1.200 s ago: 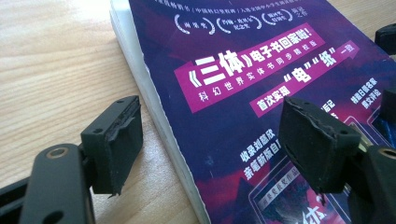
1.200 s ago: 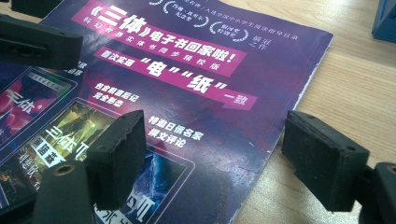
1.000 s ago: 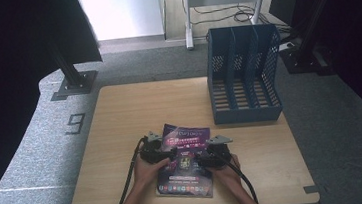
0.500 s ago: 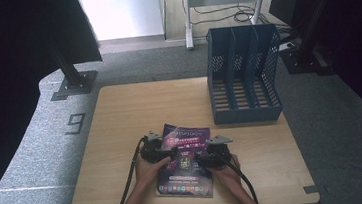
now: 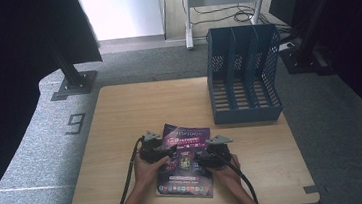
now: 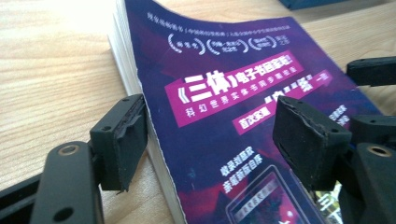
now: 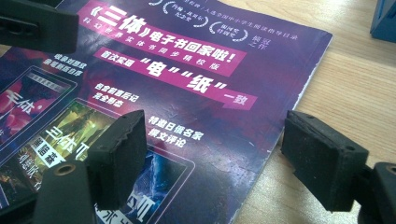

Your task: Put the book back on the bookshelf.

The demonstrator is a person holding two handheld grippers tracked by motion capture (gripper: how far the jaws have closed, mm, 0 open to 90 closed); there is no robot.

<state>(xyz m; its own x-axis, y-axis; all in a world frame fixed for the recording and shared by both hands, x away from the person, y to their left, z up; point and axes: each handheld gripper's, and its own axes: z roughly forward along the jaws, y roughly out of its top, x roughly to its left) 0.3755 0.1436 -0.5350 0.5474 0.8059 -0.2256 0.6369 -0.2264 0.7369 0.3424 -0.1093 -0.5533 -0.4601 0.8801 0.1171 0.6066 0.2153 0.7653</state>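
Purple paperback book [image 5: 184, 158] lies on the tabletop [image 5: 120, 118]; left tongs [image 6: 210, 135] and right tongs [image 7: 219, 154], both released, straddle its nine and three o'clock edges.

The book's [image 6: 224, 116] near end is cut off by the frame.

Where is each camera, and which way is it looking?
High view: above the person's side, looking forward and down at the table, book, file rack; forearms, hands and both grippers show.
Left gripper view: rides the left gripper, facing the book's left edge; its open jaws straddle it.
Right gripper view: rides the right gripper, straddling the book's right edge.
All share the book.
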